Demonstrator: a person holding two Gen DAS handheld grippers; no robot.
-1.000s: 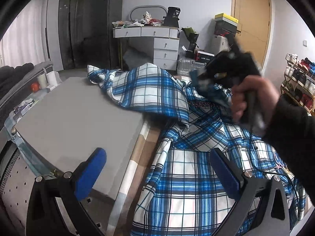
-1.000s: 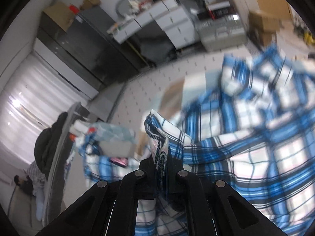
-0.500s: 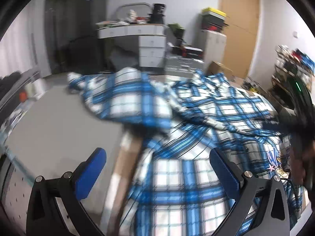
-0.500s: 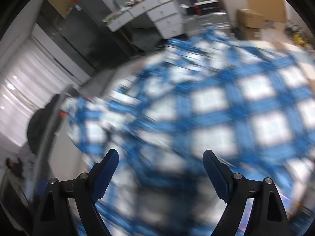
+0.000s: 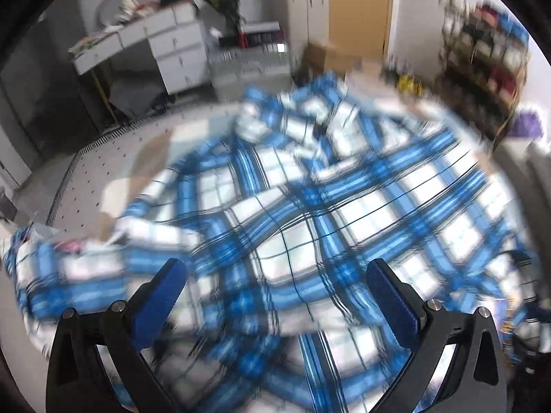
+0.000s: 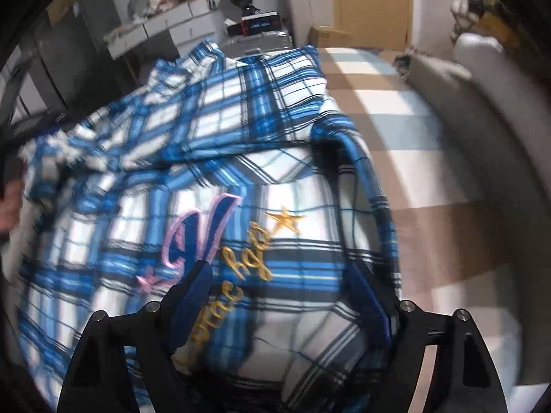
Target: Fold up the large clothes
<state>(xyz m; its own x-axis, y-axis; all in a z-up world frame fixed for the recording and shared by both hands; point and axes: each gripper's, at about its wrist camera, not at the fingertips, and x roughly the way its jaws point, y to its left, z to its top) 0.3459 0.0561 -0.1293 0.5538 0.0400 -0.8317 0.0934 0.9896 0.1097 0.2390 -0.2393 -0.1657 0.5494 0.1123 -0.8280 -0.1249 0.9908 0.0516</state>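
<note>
A large blue-and-white plaid shirt (image 5: 310,213) lies rumpled across the checkered mat, blurred by motion in the left wrist view. My left gripper (image 5: 275,296) is open and empty, hovering just above the cloth. In the right wrist view the shirt (image 6: 213,179) shows embroidered lettering (image 6: 220,241) and a gold star (image 6: 286,218). My right gripper (image 6: 279,296) is open, its blue pads on either side of the shirt's near edge, with cloth lying between them.
A white drawer desk (image 5: 155,44), a grey case (image 5: 251,65) and a cardboard box (image 5: 330,55) stand at the back. A shoe rack (image 5: 482,55) is at the right. The tan-and-white mat (image 6: 396,144) and a grey cushion (image 6: 482,79) lie right of the shirt.
My right gripper let go of the shirt fold it held and opened, then swung right to the embroidered part. My left gripper swept right from the grey board over the shirt.
</note>
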